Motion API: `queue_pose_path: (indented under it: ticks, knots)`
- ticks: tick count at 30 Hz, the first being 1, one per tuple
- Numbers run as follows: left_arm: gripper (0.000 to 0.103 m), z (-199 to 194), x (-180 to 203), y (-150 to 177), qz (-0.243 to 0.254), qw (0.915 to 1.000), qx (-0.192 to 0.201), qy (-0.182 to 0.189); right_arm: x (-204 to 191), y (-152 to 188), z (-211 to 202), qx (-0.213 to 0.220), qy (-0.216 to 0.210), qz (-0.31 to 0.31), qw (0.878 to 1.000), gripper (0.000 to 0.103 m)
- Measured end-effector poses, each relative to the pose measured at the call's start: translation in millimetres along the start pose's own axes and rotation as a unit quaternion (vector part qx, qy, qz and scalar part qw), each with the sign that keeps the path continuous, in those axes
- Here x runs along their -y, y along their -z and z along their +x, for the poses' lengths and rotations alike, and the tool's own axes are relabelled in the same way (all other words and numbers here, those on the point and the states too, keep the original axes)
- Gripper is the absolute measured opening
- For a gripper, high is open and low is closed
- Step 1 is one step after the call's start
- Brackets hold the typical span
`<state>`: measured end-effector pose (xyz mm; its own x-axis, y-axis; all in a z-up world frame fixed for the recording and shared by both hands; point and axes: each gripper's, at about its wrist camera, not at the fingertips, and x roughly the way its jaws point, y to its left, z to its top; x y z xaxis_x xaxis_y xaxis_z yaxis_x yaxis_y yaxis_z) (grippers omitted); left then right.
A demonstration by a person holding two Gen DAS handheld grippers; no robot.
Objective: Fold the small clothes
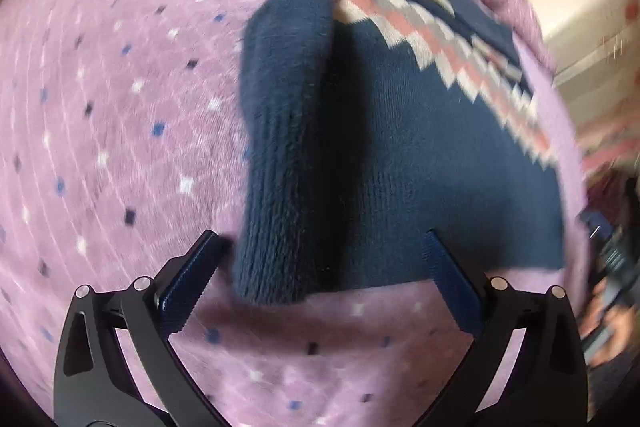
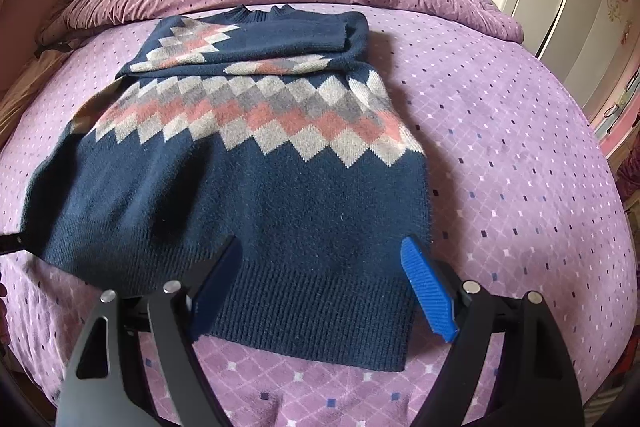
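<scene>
On the bed (image 2: pixel 520 131), the sweater (image 2: pixel 248 195) lies collar pointing away.

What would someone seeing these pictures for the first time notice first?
The navy sweater with its band of pink, grey and cream diamonds, spread in the middle of the purple bedspread, one sleeve already folded across its top. Next, the right gripper hanging open over the ribbed hem, and the left gripper open at the sweater's side edge.
</scene>
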<state>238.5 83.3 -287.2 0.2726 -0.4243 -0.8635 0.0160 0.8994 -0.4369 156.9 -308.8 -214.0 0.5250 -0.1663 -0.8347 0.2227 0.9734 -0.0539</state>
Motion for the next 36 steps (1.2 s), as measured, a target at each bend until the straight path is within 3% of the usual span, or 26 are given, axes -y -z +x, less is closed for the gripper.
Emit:
queue_pose_path:
  ticks: [4,6,7,8,10,15,19,27,32,35,36]
  knots:
    - [0.099,-3.2,-8.0,4.9,-0.077,0.9961,0.024,0.034,-1.2,1.0,1.1,-0.005,0.000,0.000,1.000,0.082]
    - [0.092,-1.0,-8.4,6.3,-0.096,0.9943,0.031,0.032,-2.1,0.5,0.5,-0.005,-0.002,0.000,1.000,0.082]
    - [0.072,-0.6,-6.5,6.0,-0.096,0.9943,0.032,0.032,-3.0,1.1,0.7,-0.006,-0.002,-0.001,1.000,0.082]
    - [0.044,2.7,-3.6,4.8,-0.096,0.9946,0.023,0.031,-3.4,0.9,0.4,-0.005,-0.002,-0.003,1.000,0.082]
    - [0.018,9.5,-2.7,5.2,-0.105,0.9940,0.001,0.029,-3.2,1.7,0.7,-0.006,0.000,-0.005,1.000,0.082]
    - [0.014,9.2,3.6,4.8,-0.084,0.9964,-0.004,0.005,11.8,8.3,8.4,-0.022,0.007,0.015,1.000,0.082]
    - [0.014,9.5,14.9,0.2,-0.045,0.9986,-0.012,-0.022,31.7,29.0,25.7,-0.069,0.001,0.055,0.996,0.082]
    - [0.014,11.1,18.6,-3.1,-0.026,0.9986,-0.021,-0.041,55.8,57.8,43.4,-0.107,-0.011,0.133,0.985,0.081]
    - [0.014,10.1,19.7,-4.3,-0.026,0.9984,-0.022,-0.045,52.5,60.5,50.5,-0.123,-0.033,0.138,0.982,0.059]
    - [0.014,11.6,21.3,-4.5,-0.025,0.9983,-0.024,-0.048,53.1,60.6,54.2,-0.131,-0.038,0.148,0.980,0.054]
    - [0.014,12.0,21.4,-4.6,-0.024,0.9982,-0.024,-0.049,53.6,60.3,54.8,-0.133,-0.042,0.152,0.979,0.046]
